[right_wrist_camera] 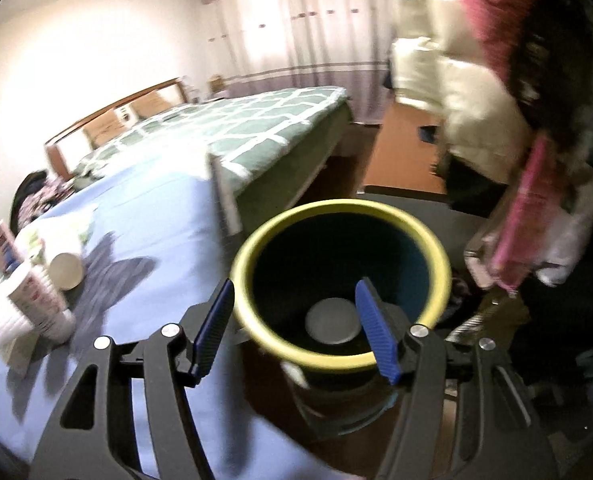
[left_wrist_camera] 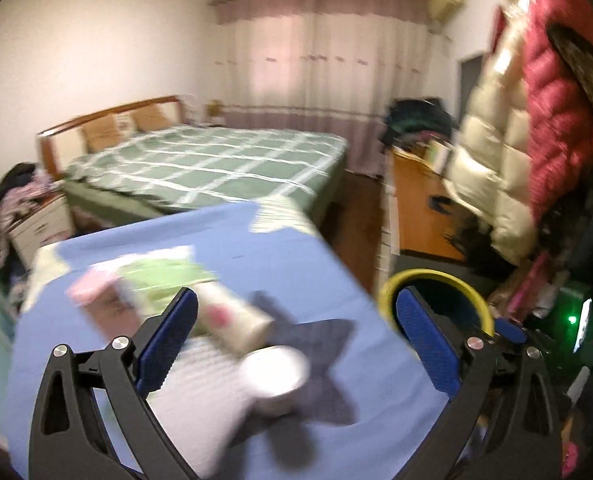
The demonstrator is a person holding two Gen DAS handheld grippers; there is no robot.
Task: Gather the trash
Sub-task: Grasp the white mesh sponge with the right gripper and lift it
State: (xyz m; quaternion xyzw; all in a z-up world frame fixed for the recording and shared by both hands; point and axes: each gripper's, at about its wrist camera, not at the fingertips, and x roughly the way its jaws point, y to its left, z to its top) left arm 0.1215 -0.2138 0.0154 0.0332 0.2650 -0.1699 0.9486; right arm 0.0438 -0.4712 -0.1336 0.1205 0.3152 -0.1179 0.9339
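Note:
A blue-covered table holds the trash: paper cups lying on their sides, a white cup, a green wrapper and a pink carton. My left gripper is open above the cups, its fingers either side of them, holding nothing. A dark bin with a yellow rim stands right of the table; it also shows in the left wrist view. My right gripper is open and empty over the bin's mouth. The right wrist view also shows the cups and a stack of cups.
A bed with a green checked cover lies behind the table. White and red padded jackets hang at the right, above a wooden desk. A nightstand stands at the left. Clutter sits on the floor at the right.

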